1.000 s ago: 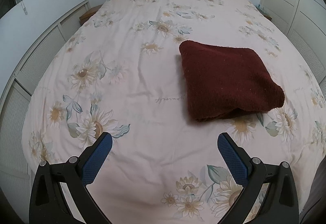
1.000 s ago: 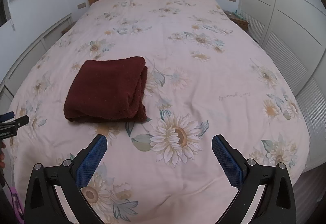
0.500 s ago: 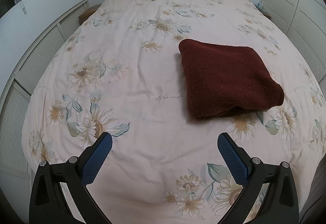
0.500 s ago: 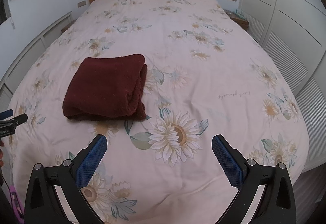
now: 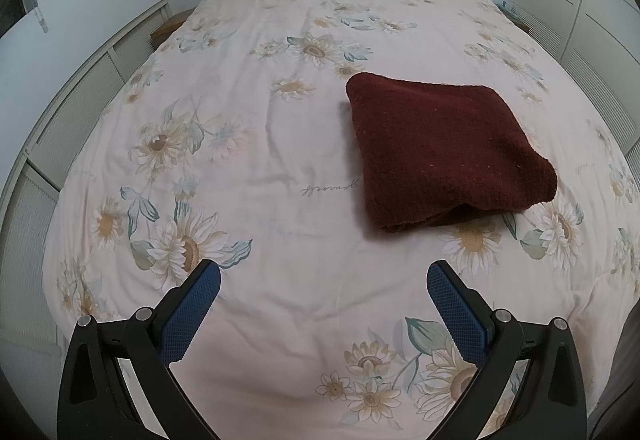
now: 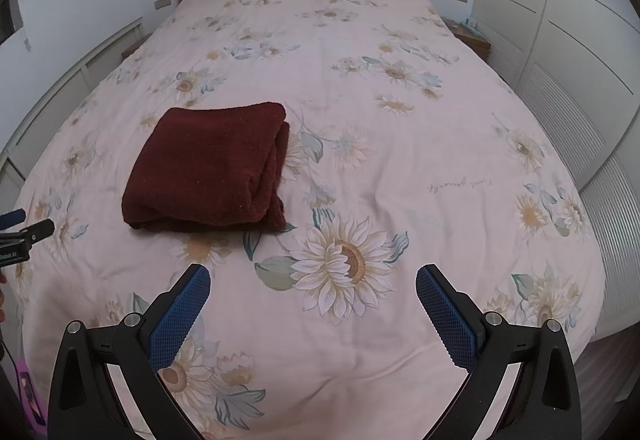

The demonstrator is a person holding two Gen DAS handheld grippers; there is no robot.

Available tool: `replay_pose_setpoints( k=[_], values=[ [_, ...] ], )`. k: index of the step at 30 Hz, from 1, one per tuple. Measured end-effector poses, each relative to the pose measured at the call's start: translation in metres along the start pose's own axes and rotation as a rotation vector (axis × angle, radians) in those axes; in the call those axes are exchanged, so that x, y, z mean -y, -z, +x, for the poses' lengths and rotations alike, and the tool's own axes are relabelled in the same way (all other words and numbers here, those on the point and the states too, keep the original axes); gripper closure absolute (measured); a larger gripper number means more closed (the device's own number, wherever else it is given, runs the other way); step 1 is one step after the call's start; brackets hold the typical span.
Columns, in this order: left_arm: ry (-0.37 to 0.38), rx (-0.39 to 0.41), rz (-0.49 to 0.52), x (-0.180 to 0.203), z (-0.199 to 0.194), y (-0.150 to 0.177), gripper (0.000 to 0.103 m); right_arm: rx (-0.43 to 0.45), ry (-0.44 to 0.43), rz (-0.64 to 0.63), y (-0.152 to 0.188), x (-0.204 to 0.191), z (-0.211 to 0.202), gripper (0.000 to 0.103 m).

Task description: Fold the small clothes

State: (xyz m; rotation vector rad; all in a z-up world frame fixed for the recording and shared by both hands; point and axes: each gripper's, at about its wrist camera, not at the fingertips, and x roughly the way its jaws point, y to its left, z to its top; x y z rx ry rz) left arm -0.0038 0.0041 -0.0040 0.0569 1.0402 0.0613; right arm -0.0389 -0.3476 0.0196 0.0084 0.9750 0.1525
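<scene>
Folded maroon knit garment (image 5: 444, 152) lying on the floral bedspread (image 5: 260, 160)

It sits as a compact, layered square near the bed's middle, so the folding looks done. Left tongs (image 5: 323, 306) and right tongs (image 6: 313, 306) hover well short of it, spread wide and empty; the likely next move is tidying or withdrawing.

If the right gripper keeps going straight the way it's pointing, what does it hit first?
Most likely the bare floral duvet, near the large printed sunflower. The right gripper is open and empty, and the folded dark red knitted garment lies off to its left, out of line.
</scene>
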Motion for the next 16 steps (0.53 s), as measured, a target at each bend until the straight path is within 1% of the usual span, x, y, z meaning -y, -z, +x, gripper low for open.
replay_pose_setpoints(
  k=[16],
  values=[
    [0.006, 0.008, 0.032, 0.0019, -0.0005, -0.0005, 0.001, -0.008, -0.003, -0.011, -0.0008, 0.0000, 0.0005, 0.000]
  ],
)
